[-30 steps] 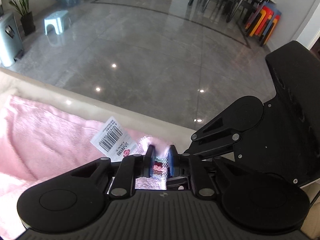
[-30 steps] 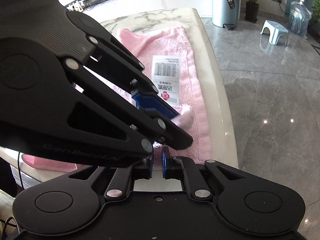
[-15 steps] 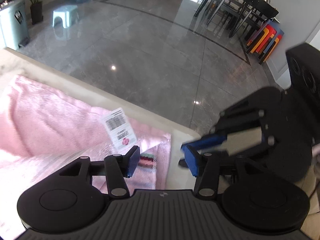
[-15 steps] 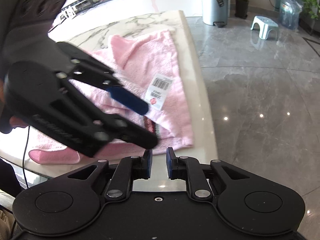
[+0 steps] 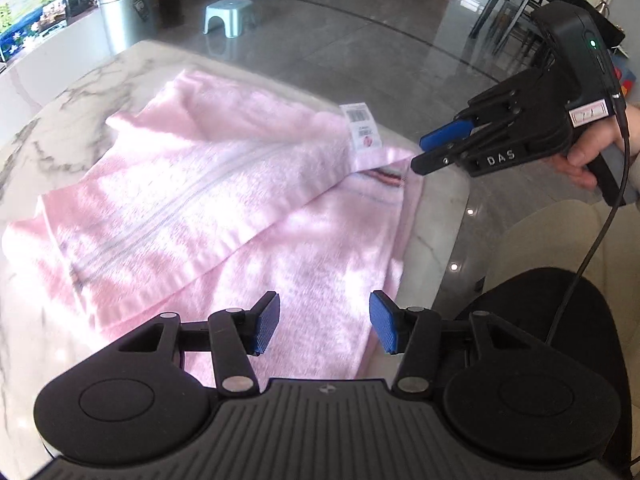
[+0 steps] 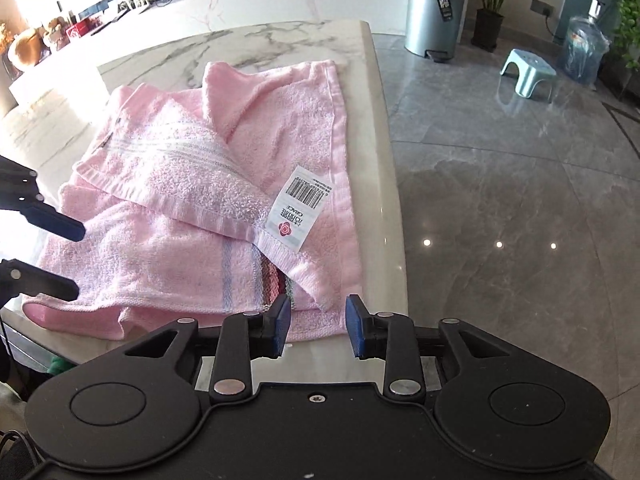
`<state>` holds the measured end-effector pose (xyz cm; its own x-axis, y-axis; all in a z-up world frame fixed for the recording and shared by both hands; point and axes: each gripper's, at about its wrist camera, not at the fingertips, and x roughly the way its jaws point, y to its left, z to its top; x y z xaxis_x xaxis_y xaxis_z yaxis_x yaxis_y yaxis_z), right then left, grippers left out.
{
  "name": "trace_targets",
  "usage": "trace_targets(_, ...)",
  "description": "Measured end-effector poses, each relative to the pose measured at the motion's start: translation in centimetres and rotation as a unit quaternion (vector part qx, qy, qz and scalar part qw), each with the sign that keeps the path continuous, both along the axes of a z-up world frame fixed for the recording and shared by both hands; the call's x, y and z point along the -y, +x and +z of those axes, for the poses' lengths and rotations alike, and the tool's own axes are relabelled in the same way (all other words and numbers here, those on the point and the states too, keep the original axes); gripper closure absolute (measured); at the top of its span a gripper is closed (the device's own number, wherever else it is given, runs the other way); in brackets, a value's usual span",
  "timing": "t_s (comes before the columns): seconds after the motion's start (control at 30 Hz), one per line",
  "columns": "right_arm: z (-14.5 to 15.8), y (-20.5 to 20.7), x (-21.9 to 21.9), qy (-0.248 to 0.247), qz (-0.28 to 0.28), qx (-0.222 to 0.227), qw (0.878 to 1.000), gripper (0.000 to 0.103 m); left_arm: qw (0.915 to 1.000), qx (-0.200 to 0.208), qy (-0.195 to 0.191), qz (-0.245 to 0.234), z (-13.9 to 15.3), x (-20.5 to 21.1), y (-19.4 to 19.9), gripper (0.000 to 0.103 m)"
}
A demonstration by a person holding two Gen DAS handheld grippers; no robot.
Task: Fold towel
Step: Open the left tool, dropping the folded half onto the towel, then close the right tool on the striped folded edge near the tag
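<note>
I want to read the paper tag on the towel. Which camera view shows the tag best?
The right wrist view: the tag is near, sharp and unobstructed on the towel, with barcode and red logo clear. In the left wrist view the tag is small, far and motion-blurred, beside the right gripper.

I'm holding my left gripper [image 5: 324, 322] over the pink towel [image 5: 208, 208], jaws sitting apart with nothing pinched. My right gripper [image 5: 418, 152] is hanging by the tagged corner, its jaws opening, the marble table [image 5: 80, 92] showing around the towel.
</note>
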<state>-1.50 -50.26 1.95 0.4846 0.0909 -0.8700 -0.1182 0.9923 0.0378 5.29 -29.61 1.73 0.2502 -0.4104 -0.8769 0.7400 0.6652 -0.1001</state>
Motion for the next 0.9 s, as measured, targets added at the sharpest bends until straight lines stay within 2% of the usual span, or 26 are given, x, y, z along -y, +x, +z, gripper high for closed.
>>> trace_targets(0.2, -0.3, 1.0, -0.2, -0.008, 0.004, -0.005, 1.000, 0.074, 0.9988, 0.016, 0.046, 0.004, -0.4, -1.3, -3.9, 0.054)
trace_targets(0.4, -0.4, 1.8, -0.2, -0.020, -0.003, -0.004, 1.000, 0.074, 0.9934, 0.038, 0.100, 0.041, -1.9, -2.9, -6.1, 0.053)
trace_targets(0.47, -0.4, 2.0, -0.1, -0.023, -0.008, -0.005, 1.000, 0.085, 0.9881, 0.058, 0.125, 0.069, -2.4, -3.2, -6.5, 0.053)
trace_targets(0.5, -0.5, 2.1, -0.1, -0.022, -0.010, -0.006, 1.000, 0.093, 0.9868, 0.063, 0.128, 0.076, -2.5, -3.3, -6.6, 0.053)
trace_targets(0.6, -0.4, 2.1, -0.1, -0.023, -0.015, -0.008, 1.000, 0.098, 0.9848, 0.064, 0.120, 0.108, -2.4, -3.9, -6.4, 0.053)
trace_targets(0.73, 0.7, 1.7, 0.1, -0.024, -0.025, 0.006, 0.999, 0.098, 0.9781, 0.073, 0.142, 0.134, -2.4, -4.6, -6.1, 0.053)
trace_targets(0.9, 1.8, 1.1, 0.4, -0.024, -0.034, 0.010, 0.999, 0.098, 0.9767, 0.069, 0.142, 0.145, -2.6, -5.4, -5.7, 0.054)
